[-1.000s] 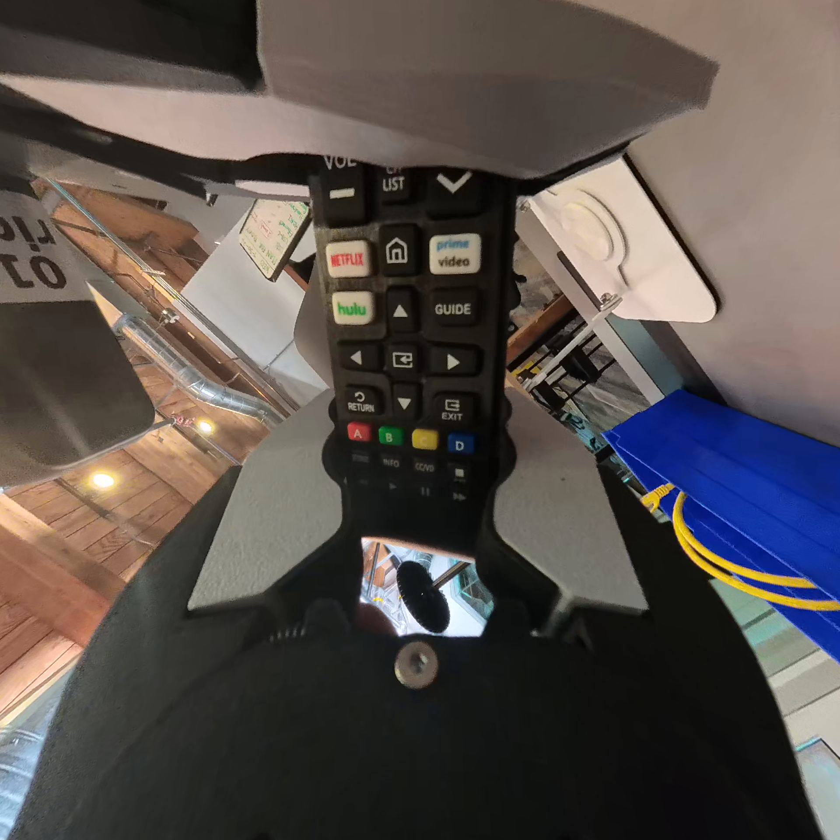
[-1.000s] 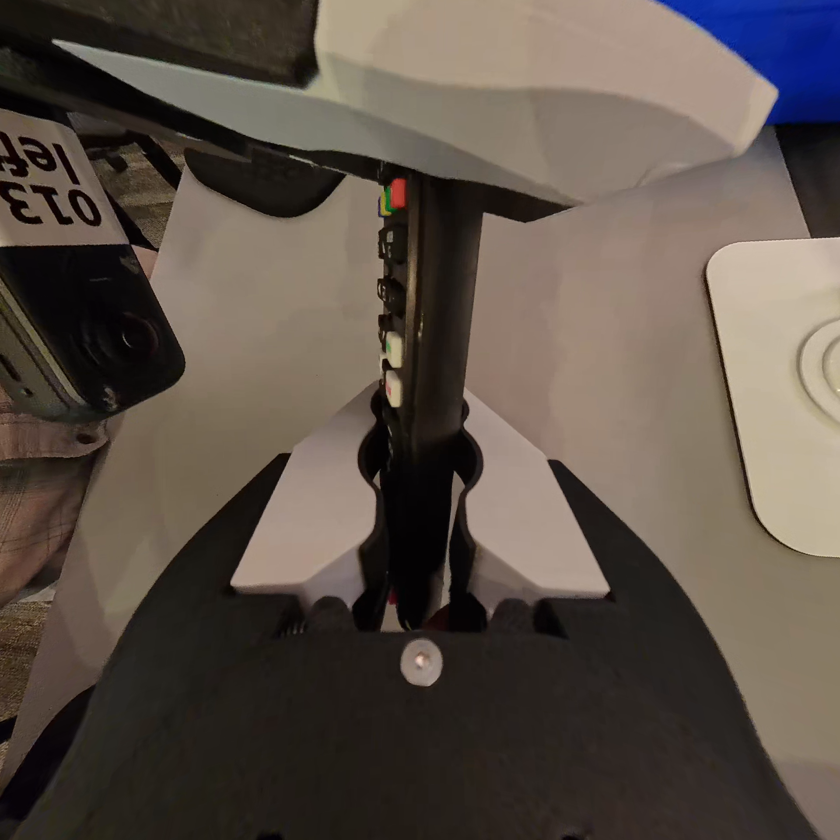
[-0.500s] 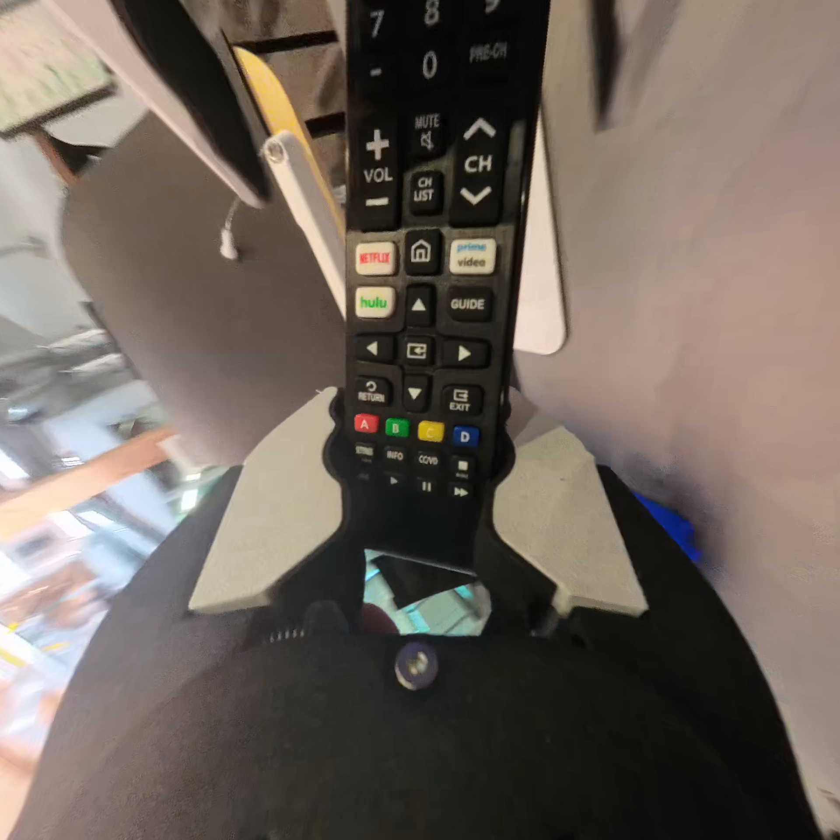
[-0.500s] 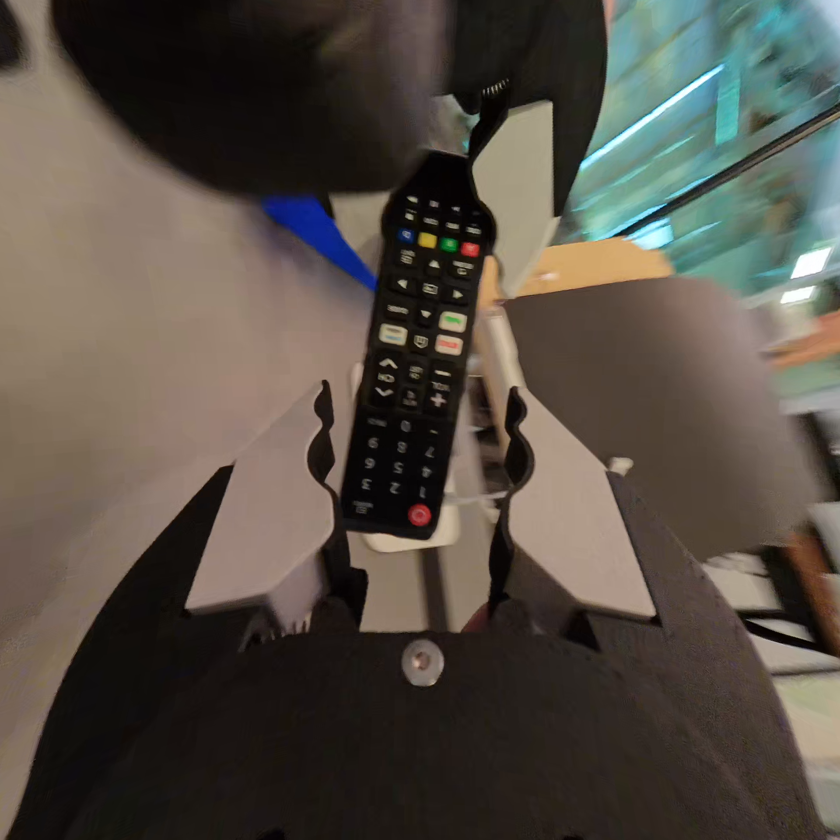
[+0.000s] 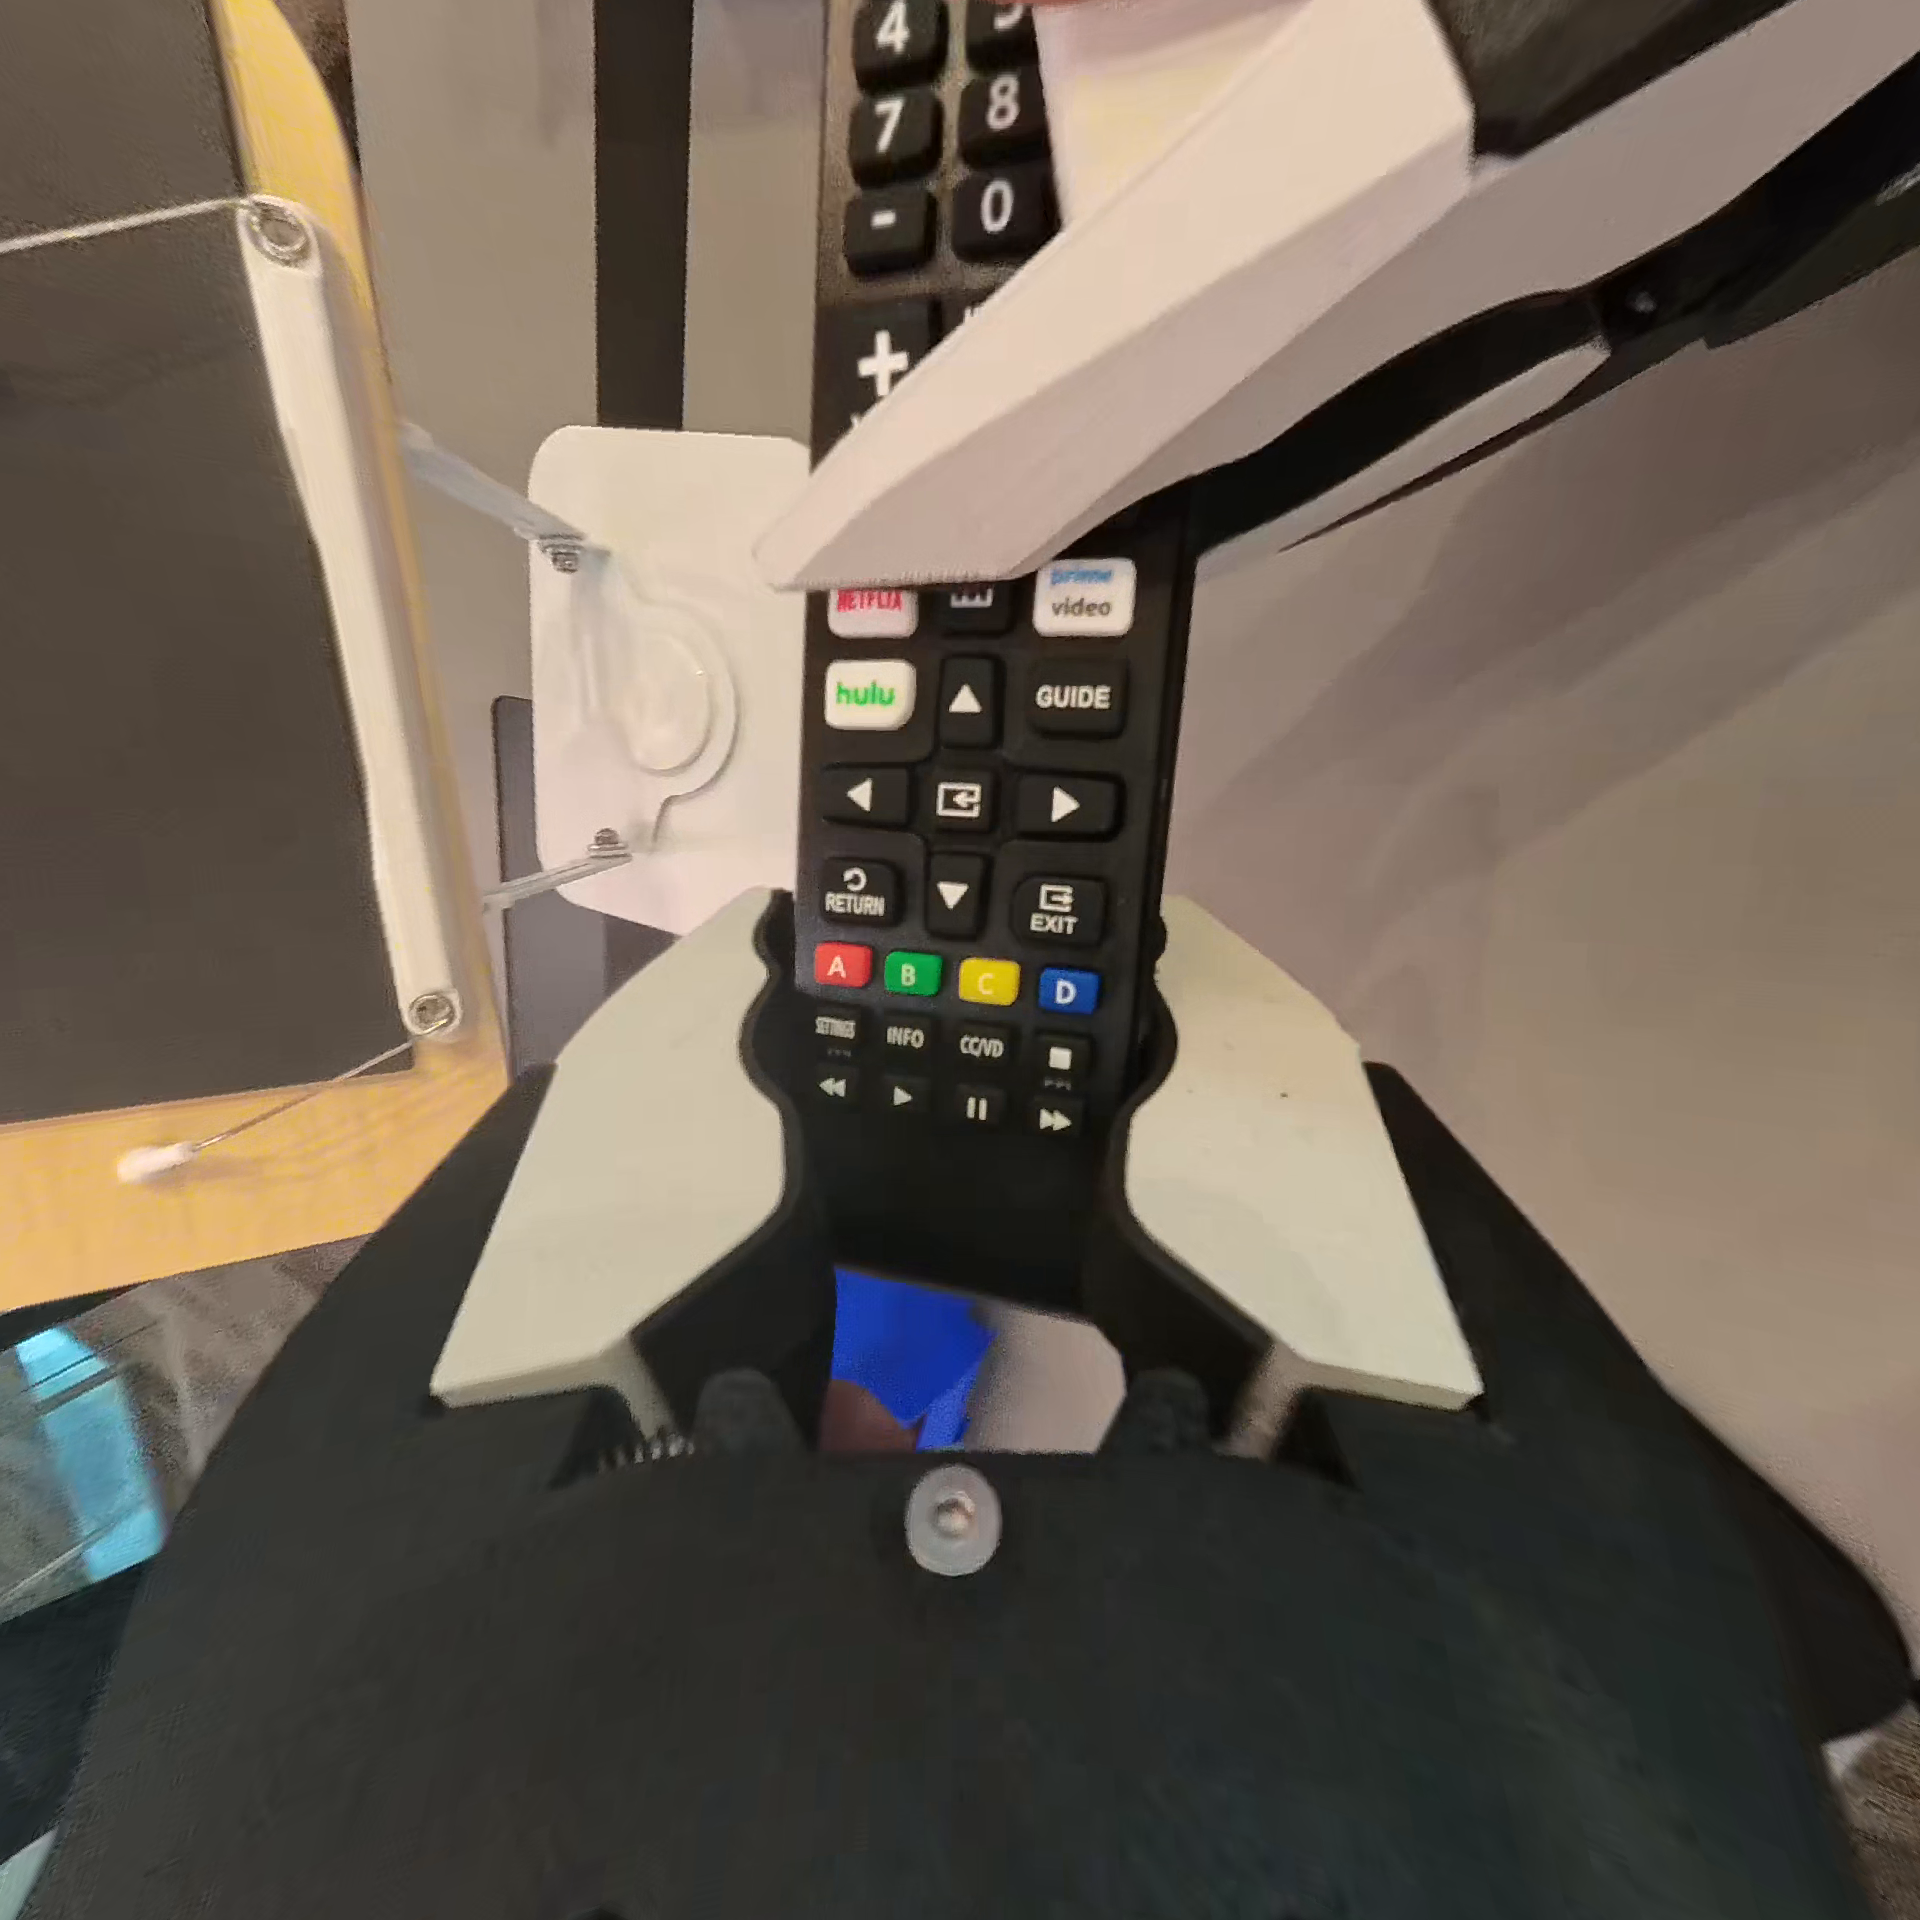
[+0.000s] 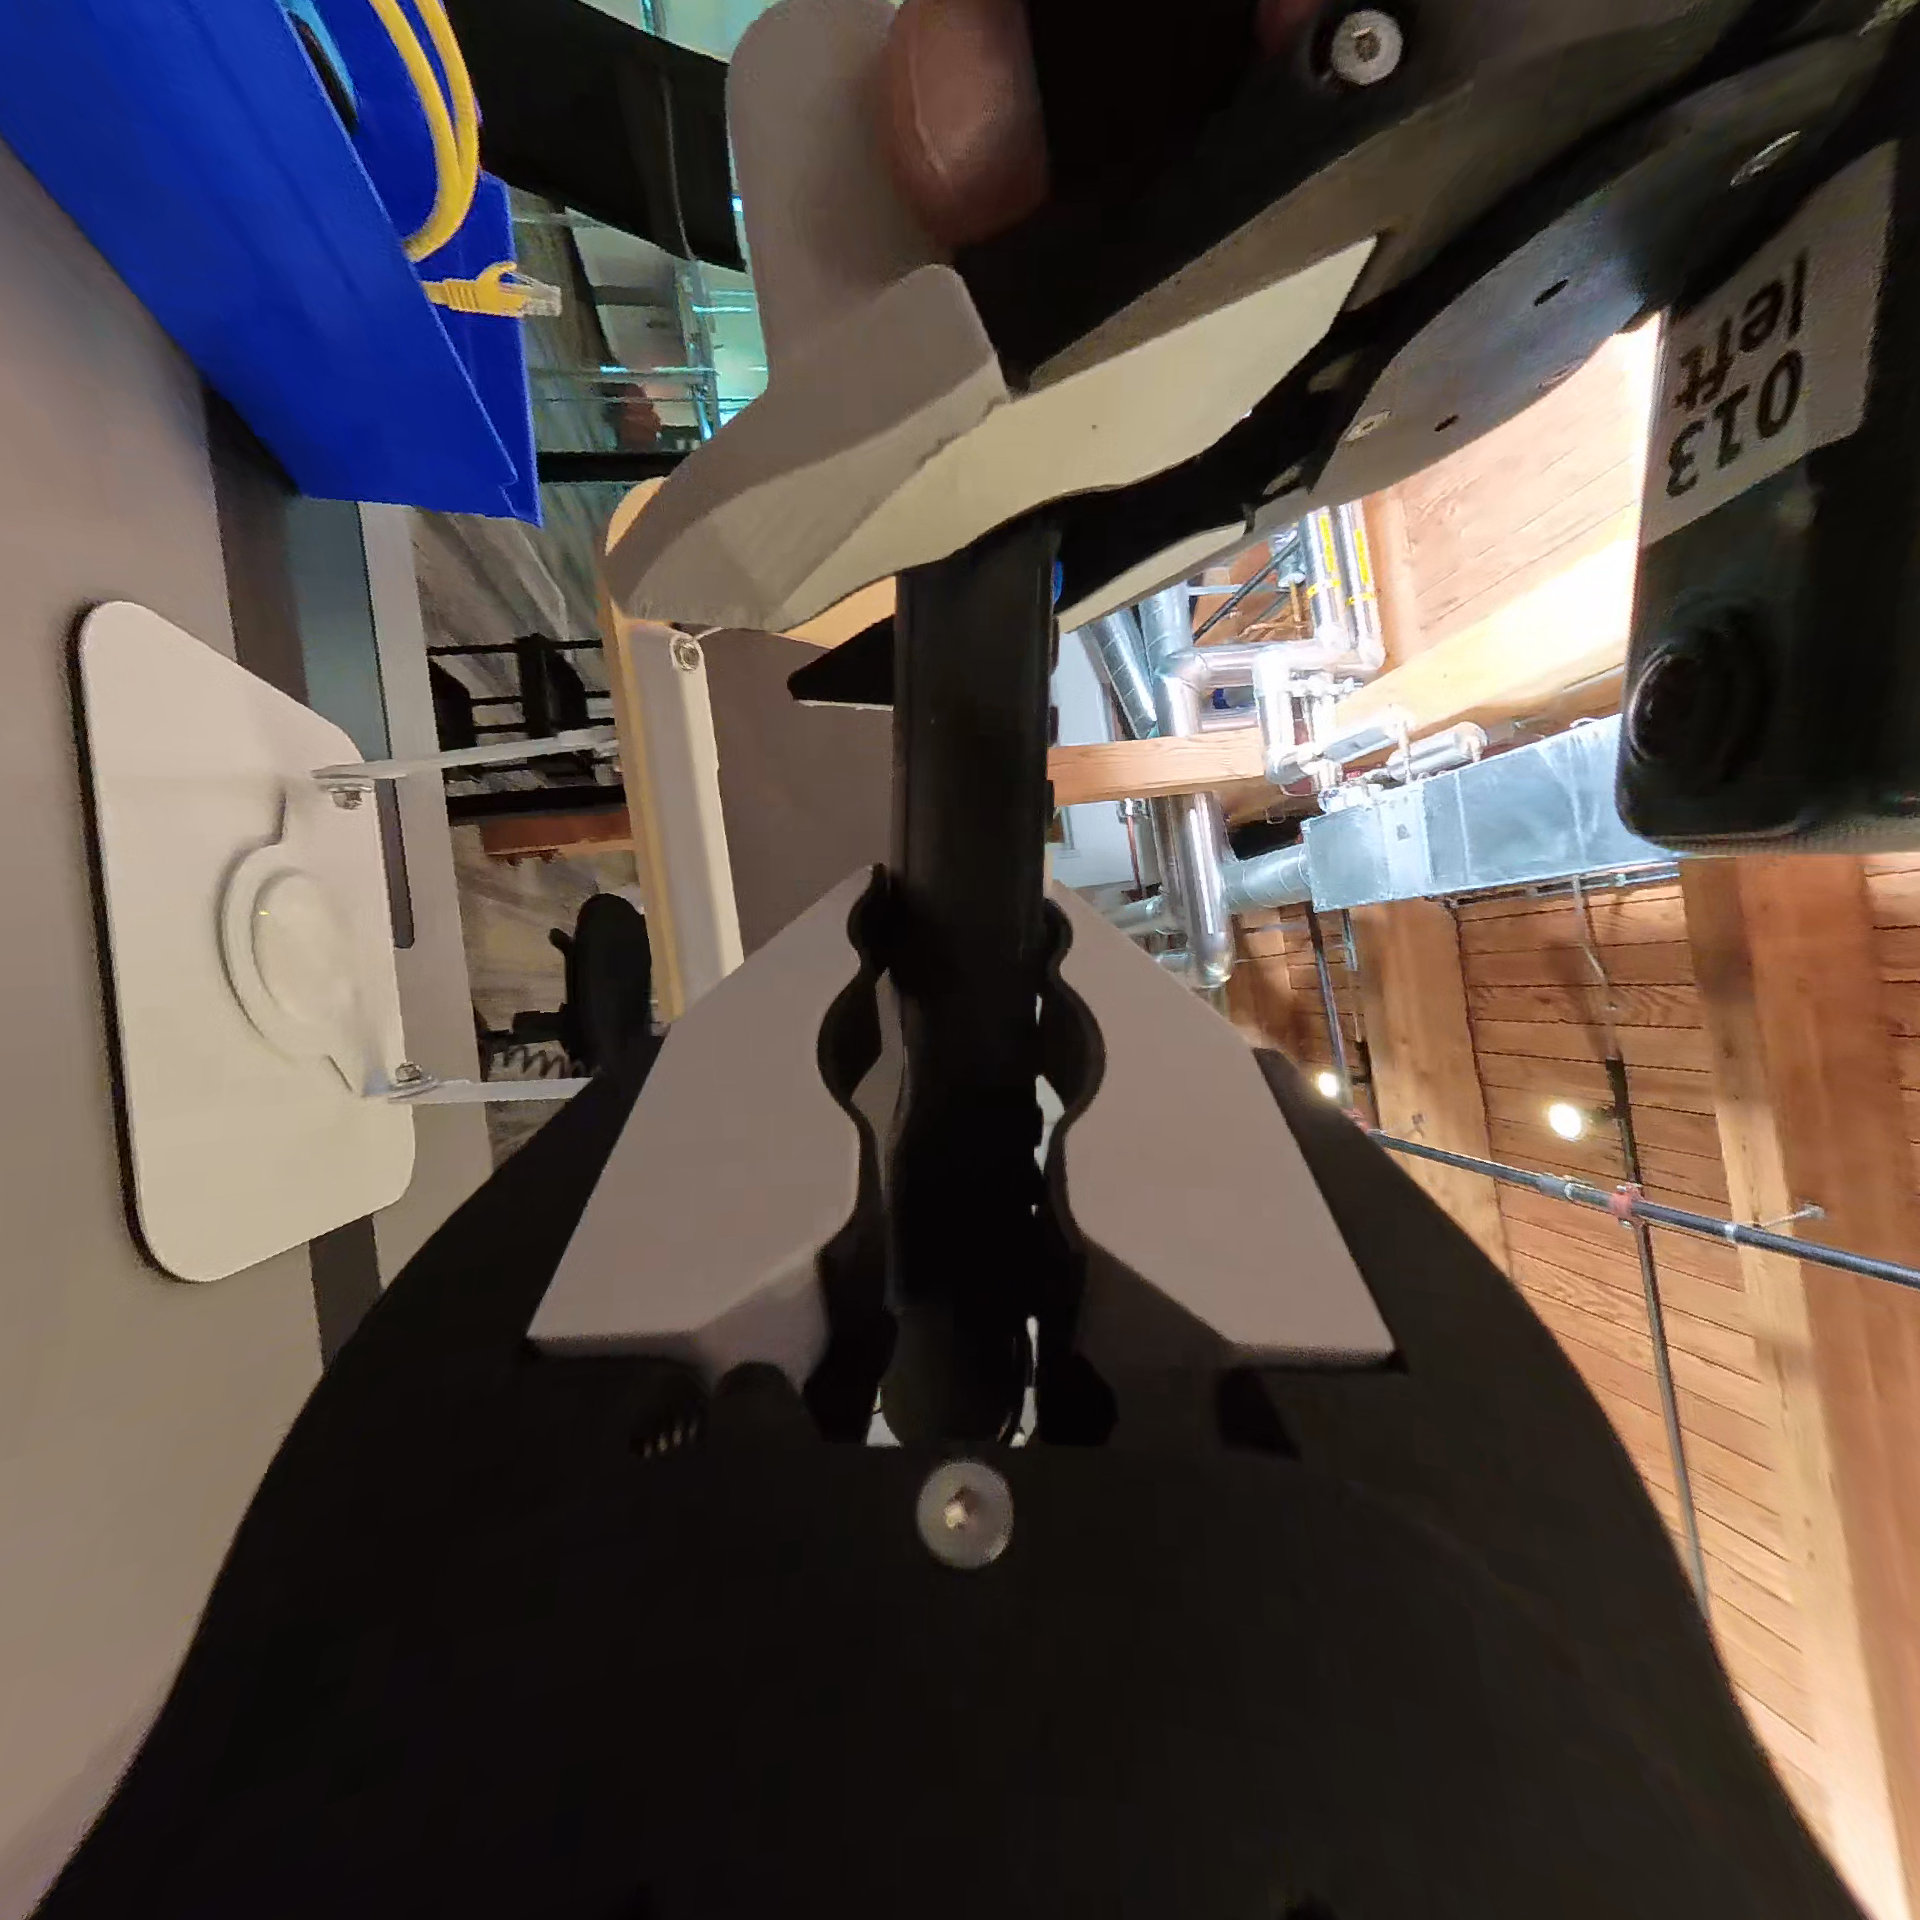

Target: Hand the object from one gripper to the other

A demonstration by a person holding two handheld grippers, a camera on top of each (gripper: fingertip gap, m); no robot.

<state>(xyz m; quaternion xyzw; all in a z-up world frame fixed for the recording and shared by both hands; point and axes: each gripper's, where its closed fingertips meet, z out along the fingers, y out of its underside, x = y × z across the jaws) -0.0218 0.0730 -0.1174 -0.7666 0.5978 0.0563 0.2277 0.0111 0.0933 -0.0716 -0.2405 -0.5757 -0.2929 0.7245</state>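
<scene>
Black remote control (image 5: 977,831) being held in mid-air at both ends, left gripper (image 5: 961,1049) clamping its lower button end, right gripper (image 6: 961,1049) pinching its far end edge-on, white plate (image 6: 249,935) sitting on the grey surface behind.

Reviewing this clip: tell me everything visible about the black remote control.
The remote is a long, slim, black plastic bar with rubbery buttons: dark keys, white ones, and a red, green, yellow and blue row. It is held in the air; the left tool grips its lower end by the side edges, the right tool clamps the other end.
</scene>
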